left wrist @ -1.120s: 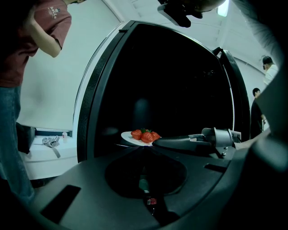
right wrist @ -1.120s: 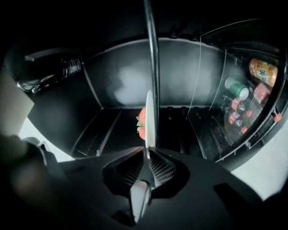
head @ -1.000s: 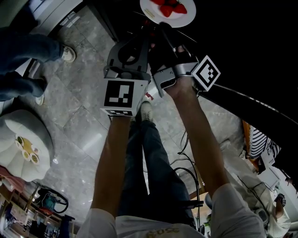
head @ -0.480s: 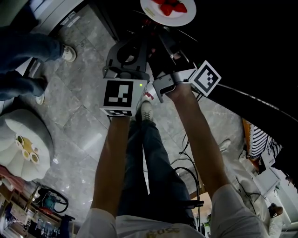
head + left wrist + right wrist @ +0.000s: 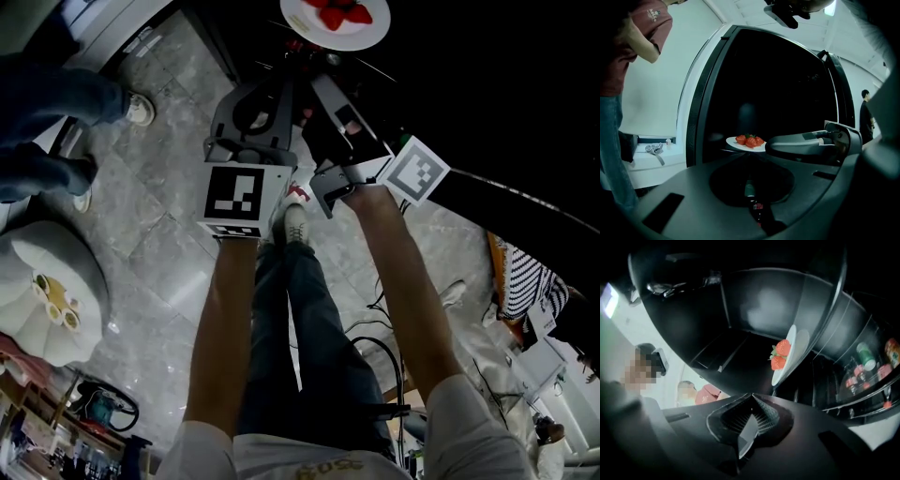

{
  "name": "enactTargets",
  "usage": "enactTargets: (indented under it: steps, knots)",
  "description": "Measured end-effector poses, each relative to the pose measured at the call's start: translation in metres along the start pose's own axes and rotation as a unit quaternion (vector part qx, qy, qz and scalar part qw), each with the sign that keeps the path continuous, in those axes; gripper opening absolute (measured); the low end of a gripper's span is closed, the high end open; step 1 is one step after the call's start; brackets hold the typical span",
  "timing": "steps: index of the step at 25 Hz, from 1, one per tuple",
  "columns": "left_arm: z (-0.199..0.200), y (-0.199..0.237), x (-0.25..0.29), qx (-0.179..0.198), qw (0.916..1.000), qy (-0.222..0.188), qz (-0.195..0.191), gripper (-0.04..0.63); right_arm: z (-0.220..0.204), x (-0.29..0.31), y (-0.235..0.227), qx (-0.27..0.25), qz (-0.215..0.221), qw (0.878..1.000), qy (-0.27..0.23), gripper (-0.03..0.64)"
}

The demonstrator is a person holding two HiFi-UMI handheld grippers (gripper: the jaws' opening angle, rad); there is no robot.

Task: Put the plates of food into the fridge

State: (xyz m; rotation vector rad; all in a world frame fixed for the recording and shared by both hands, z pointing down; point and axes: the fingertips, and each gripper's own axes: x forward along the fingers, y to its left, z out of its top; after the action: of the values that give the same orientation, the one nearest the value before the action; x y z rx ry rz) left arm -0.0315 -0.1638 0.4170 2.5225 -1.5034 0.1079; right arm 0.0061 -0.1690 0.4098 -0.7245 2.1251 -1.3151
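Observation:
A white plate of strawberries [image 5: 335,19] rests on a shelf inside the dark fridge [image 5: 701,93], free of both grippers. The left gripper view has the plate [image 5: 749,142] level and straight ahead; the right gripper view shows it [image 5: 787,357] tilted, just beyond the jaws. My left gripper [image 5: 292,67] points at the fridge below the plate, its jaws shut and empty [image 5: 750,161]. My right gripper [image 5: 317,73] sits beside it, a short way back from the plate, its ribbed pads closed together on nothing [image 5: 751,397]. The right gripper [image 5: 811,143] also shows at the left gripper view's right side.
Bottles [image 5: 865,357] stand in the fridge's lower racks. A person in jeans [image 5: 47,103] stands at the left on the grey stone floor, and another person [image 5: 866,117] stands far right. A white round stool [image 5: 47,291] and floor cables [image 5: 375,347] lie near my legs.
My right gripper has drawn back from the plate, down and to the right. The plate stays on the shelf. My left gripper has hardly moved.

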Motion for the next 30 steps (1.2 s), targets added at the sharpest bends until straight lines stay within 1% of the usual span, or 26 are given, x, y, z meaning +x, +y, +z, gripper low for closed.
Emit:
enactTargets:
  steps: [2, 4, 7, 11, 15, 18, 22, 24, 27, 30]
  knots:
    - [-0.002, 0.000, 0.000, -0.001, 1.0000, 0.005, -0.004, 0.006, 0.001, -0.002, 0.001, -0.012, -0.003, 1.000, -0.003, 0.011]
    - [-0.002, -0.003, -0.002, 0.003, 0.9999, 0.002, -0.010, 0.006, 0.003, -0.005, 0.005, -0.019, 0.001, 1.000, -0.008, 0.011]
    - [-0.001, -0.006, -0.007, -0.003, 0.9999, -0.003, -0.014, 0.006, 0.003, -0.010, 0.014, -0.046, 0.003, 0.999, -0.005, 0.011]
    - [-0.001, -0.009, -0.014, -0.006, 0.9998, -0.011, -0.016, 0.006, 0.001, -0.017, 0.014, -0.084, -0.022, 0.996, 0.004, 0.011]
    - [0.006, -0.005, -0.022, 0.003, 0.9999, -0.015, 0.000, 0.006, 0.002, -0.023, 0.014, -0.108, -0.041, 0.993, -0.003, 0.011]
    - [0.011, 0.000, -0.027, 0.013, 0.9996, -0.024, 0.006, 0.006, 0.003, -0.027, 0.018, -0.142, -0.054, 0.988, -0.001, 0.011]
    - [0.017, 0.004, -0.035, 0.013, 0.9994, -0.028, 0.016, 0.006, 0.000, -0.034, 0.024, -0.166, -0.065, 0.984, -0.002, 0.011]
    - [0.018, 0.007, -0.040, 0.013, 0.9993, -0.028, 0.021, 0.006, 0.001, -0.037, 0.028, -0.198, -0.072, 0.977, 0.000, 0.011]
    - [0.016, 0.011, -0.050, 0.013, 0.9992, -0.024, 0.030, 0.006, 0.001, -0.042, 0.035, -0.255, -0.085, 0.963, 0.004, 0.011]
    - [0.015, 0.015, -0.060, 0.017, 0.9989, -0.021, 0.039, 0.006, -0.001, -0.049, 0.040, -0.299, -0.101, 0.949, 0.005, 0.011]
